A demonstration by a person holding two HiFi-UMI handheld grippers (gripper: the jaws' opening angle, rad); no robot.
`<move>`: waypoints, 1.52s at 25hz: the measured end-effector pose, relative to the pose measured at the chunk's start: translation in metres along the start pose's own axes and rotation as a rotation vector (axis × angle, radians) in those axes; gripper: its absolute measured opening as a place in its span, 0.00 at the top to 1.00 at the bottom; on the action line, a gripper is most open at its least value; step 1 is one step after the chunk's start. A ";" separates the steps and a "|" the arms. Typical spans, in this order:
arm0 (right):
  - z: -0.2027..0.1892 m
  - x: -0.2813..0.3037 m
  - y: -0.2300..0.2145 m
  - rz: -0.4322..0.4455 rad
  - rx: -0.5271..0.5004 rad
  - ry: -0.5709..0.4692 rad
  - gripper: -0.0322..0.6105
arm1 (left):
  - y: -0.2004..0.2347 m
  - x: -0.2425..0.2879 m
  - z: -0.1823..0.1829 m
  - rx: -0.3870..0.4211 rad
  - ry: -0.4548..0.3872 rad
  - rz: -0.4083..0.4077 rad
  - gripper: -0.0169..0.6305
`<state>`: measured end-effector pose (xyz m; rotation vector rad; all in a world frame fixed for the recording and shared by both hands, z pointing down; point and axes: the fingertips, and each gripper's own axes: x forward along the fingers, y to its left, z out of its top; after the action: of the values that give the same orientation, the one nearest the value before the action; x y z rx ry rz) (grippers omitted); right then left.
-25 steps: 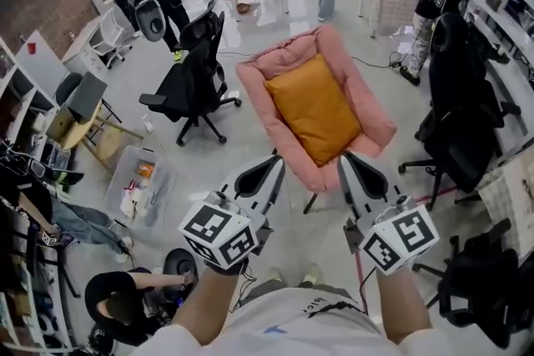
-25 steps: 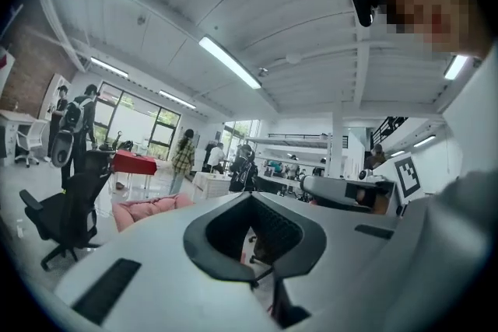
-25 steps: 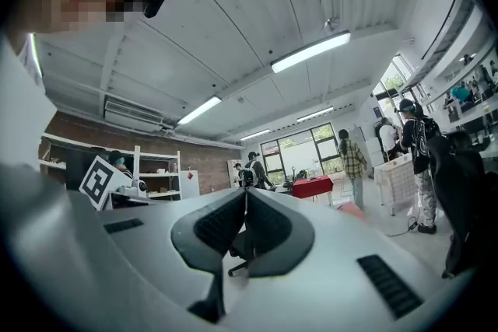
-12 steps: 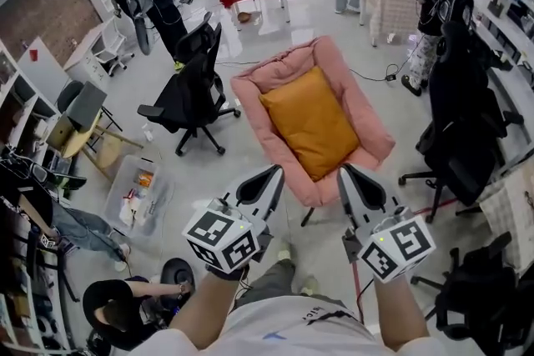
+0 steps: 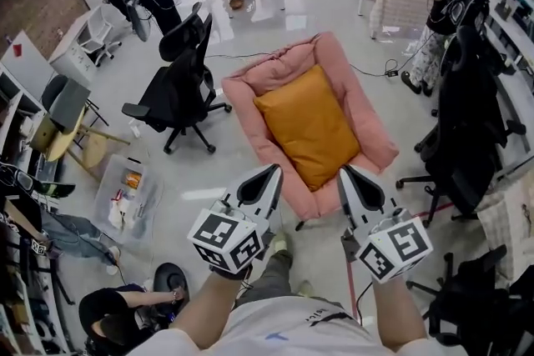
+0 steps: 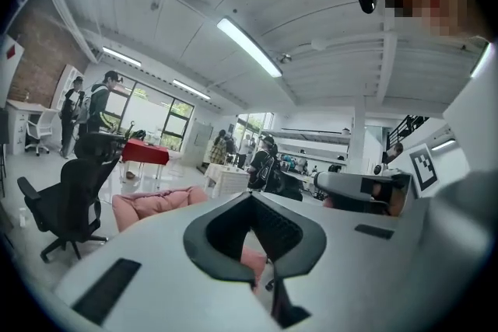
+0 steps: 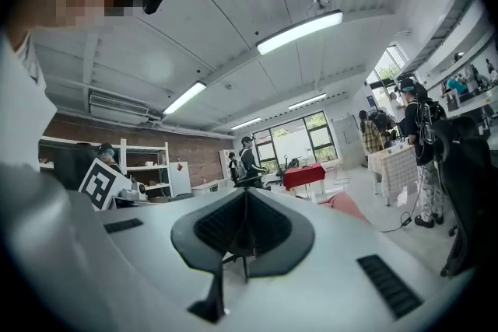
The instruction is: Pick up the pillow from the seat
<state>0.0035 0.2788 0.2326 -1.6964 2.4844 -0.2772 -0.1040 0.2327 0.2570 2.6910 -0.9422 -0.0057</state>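
Nearer than a second ago, the pink seat (image 5: 377,147) and the orange pillow (image 5: 310,125) lying flat in its hollow now sit lower and larger in the head view. Both grippers have stayed closed. In that view the left gripper (image 5: 269,175) and right gripper (image 5: 350,177) point forward side by side, their tips drawn over the seat's near rim and short of the pillow. How high they hang above the rim cannot be told. The left forearm (image 5: 200,313) and right forearm (image 5: 394,308) reach out bare from the lower edge.

Left gripper view: the jaws are pressed together with nothing between them. The seat shows beyond them, with a black office chair (image 6: 70,194) to its left.

Right gripper view: the jaws meet in a thin line and hold nothing. A corner of the seat shows just to their right.
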 end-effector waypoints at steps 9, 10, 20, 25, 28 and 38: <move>-0.016 0.131 -0.053 -0.058 0.006 0.056 0.93 | 0.120 0.086 0.006 -0.079 0.006 0.017 0.96; -0.018 0.143 -0.058 -0.065 0.008 0.062 0.93 | 0.131 0.094 0.006 -0.086 0.009 0.016 0.96; -0.042 0.218 -0.112 -0.109 0.014 0.146 0.92 | 0.217 0.155 -0.015 -0.194 0.046 0.096 0.96; -0.066 0.250 -0.149 -0.102 0.020 0.190 0.92 | 0.246 0.185 -0.039 -0.225 0.060 0.144 0.96; -0.080 0.269 -0.179 -0.085 0.035 0.216 0.92 | 0.264 0.205 -0.055 -0.252 0.064 0.201 0.95; -0.129 0.346 -0.301 0.016 0.073 0.346 0.78 | 0.332 0.287 -0.118 -0.371 0.078 0.443 0.75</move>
<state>0.1254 -0.1398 0.4258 -1.7234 2.6801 -0.7052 -0.0694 -0.1579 0.4860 2.0921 -1.3419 0.0154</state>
